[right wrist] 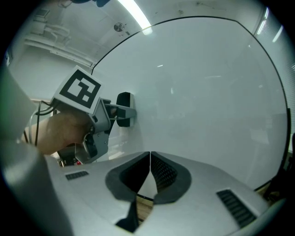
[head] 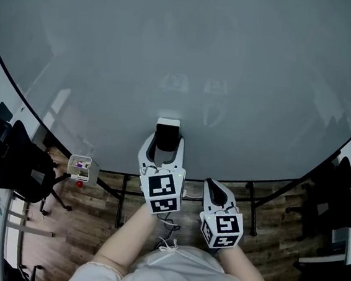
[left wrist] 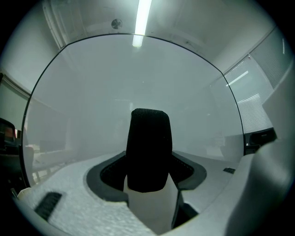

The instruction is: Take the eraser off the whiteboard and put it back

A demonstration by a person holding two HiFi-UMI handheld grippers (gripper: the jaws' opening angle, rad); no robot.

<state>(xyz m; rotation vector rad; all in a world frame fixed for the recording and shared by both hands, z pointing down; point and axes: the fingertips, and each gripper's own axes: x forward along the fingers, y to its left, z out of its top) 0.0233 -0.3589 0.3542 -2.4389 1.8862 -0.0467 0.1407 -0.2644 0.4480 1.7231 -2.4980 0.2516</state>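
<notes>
Whiteboard (head: 184,56) dead ahead; eraser (left wrist: 148,147) sits in your left tool (head: 164,143).
Left tool clamped across it, long axis upright, against board; right tool (right wrist: 150,154) closed, empty, farther back.

The black-felted, white-bodied eraser (left wrist: 148,147) stands upright, clamped in the left gripper (head: 165,140), at the whiteboard (head: 184,56).

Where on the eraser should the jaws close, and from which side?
On its two long sides, coming straight at the whiteboard: the eraser stands upright, flat against the board, narrowest across those sides. The left gripper holds it that way.
</notes>
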